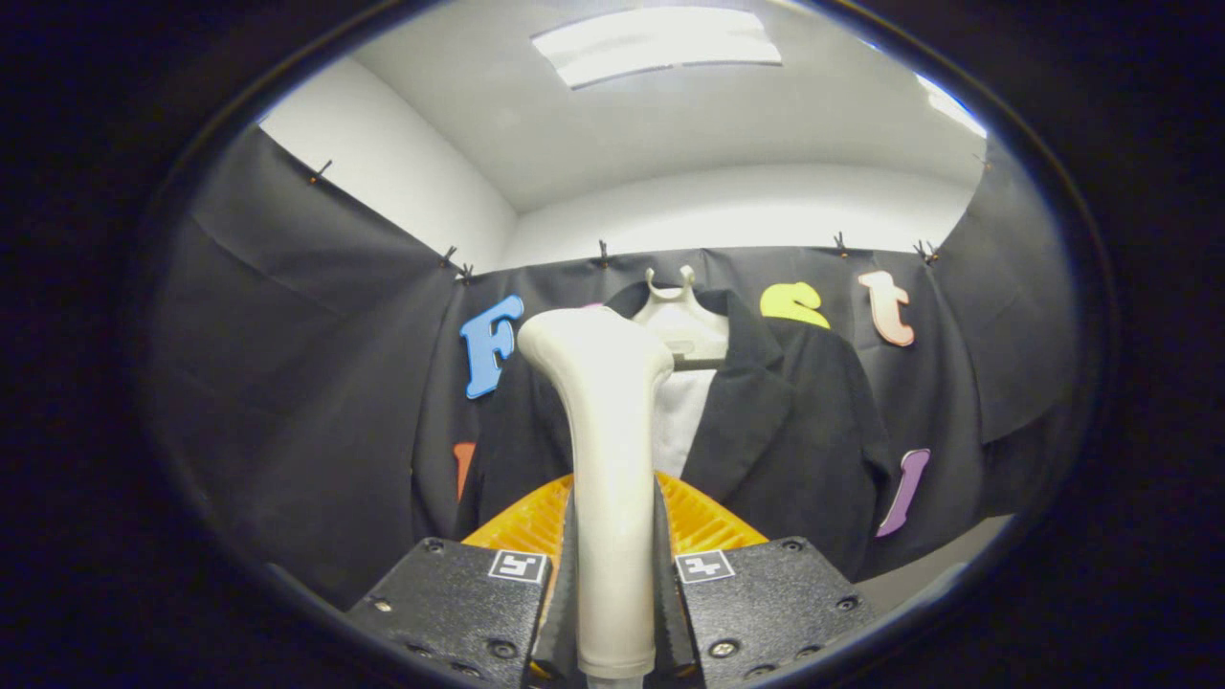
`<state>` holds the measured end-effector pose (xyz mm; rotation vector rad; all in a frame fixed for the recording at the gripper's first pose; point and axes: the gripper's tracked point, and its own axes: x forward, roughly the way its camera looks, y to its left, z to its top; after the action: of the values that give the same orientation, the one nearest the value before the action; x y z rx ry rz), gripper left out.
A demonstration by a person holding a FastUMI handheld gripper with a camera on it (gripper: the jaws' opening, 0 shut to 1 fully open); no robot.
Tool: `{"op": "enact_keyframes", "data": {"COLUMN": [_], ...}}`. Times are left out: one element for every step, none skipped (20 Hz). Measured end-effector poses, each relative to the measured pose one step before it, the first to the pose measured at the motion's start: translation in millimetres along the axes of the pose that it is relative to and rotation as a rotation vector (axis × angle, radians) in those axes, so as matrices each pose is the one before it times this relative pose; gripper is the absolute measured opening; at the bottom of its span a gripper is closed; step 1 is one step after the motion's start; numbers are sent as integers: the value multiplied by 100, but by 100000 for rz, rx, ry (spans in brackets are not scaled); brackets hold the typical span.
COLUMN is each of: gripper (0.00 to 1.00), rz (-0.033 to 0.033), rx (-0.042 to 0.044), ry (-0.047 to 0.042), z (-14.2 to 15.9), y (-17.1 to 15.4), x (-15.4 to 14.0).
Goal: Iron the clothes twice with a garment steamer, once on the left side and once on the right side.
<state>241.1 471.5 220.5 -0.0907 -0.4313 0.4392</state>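
Gripper view looks forward and slightly upward from the hand-held gripper [612, 574], whose two fingers are closed tight against the sides of the garment steamer [608, 459]. Both fingers press on the steamer's pale handle, which stands upright between them and rises beyond their tips. At its top the handle bends over to the left into a rounded head. Just behind the handle, past the fingertips, sits a ribbed orange part [703, 522], seemingly belonging to the gripper. Farther on, a dark jacket [794, 431] hangs on a white hanger [681, 321] against the booth's black cloth wall [287, 383]. The jacket's front is open over a light panel, and its right half shows clearly beside the steamer, while the handle covers part of its left half. Above the cloth is a white wall and a ceiling light [656, 43].
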Motion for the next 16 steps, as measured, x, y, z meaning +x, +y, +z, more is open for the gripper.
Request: {"op": "enact_keyframes", "data": {"gripper": [36, 36, 36, 36, 36, 36, 36, 36, 35, 35, 36, 36, 36, 36, 35, 36], "rz": [497, 10, -13, 299, 316, 233, 276, 194, 3, 23, -249, -148, -107, 13, 537, 312], "rx": [293, -395, 26, 280, 2, 95, 431, 149, 84, 118, -11, -16, 27, -109, 433, 440], "ry": [-1320, -46, -287, -199, 96, 381, 502, 721, 990, 737, 582, 424, 331, 641, 678, 1009], "z": [451, 288, 188, 139, -75, -145, -338, -442, -495, -386, -290, -427, -331, -496, -321, -383], "y": [496, 315, 181, 255, 150, 88, -37, 66, -22, -17, -92, -187, -161, -356, -65, 81], "x": [761, 748, 776, 599, 494, 332, 254, 51, -103, 208, 59, 13, -285, -1085, -564, -268]}}
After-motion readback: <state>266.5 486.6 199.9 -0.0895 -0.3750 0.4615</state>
